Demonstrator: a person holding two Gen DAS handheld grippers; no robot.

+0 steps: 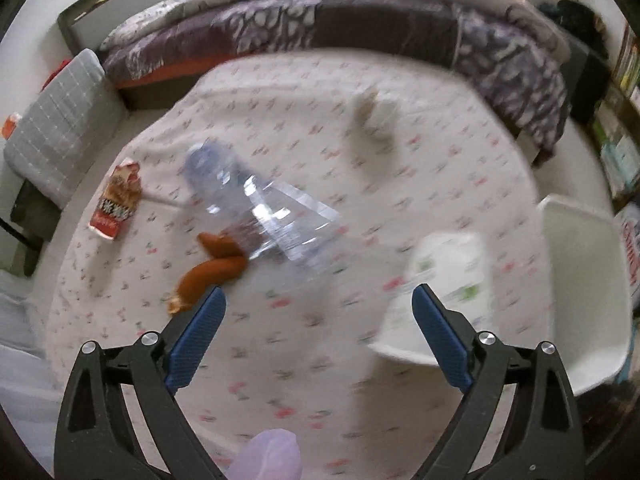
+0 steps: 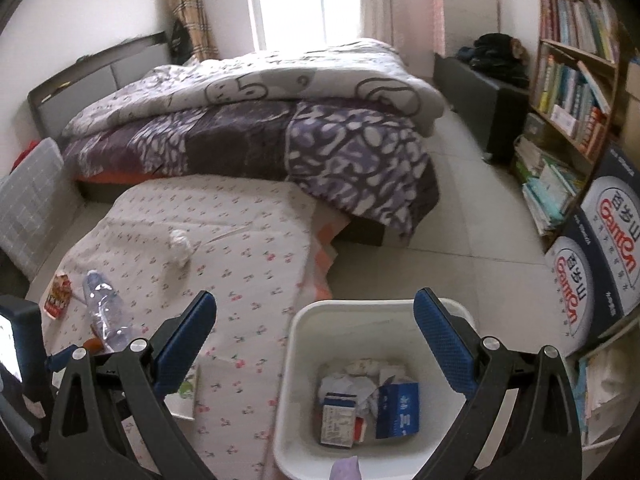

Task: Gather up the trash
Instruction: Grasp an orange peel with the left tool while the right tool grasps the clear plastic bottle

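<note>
Over the cherry-print sheet (image 1: 304, 380) in the left wrist view, our left tool (image 1: 318, 298) hangs released and empty, with the clear plastic bottle (image 1: 260, 208) lying toward the sheet's left edge, touching a brown sausage-shaped scrap (image 1: 212, 272), a red snack wrapper (image 1: 118, 204) nearer that edge and crumpled tissue (image 1: 374, 120) toward the far edge. From the right wrist view our right tool (image 2: 314, 308) is likewise spread and empty above the white bin (image 2: 292, 392), already part filled, just off the sheet's right edge; we judge we are between pickups, and next should lower the left tool's jaws around the bottle.

a home bedroom: a quilt-covered bed (image 2: 256, 120) beside a crowded bookshelf (image 2: 572, 92).
</note>
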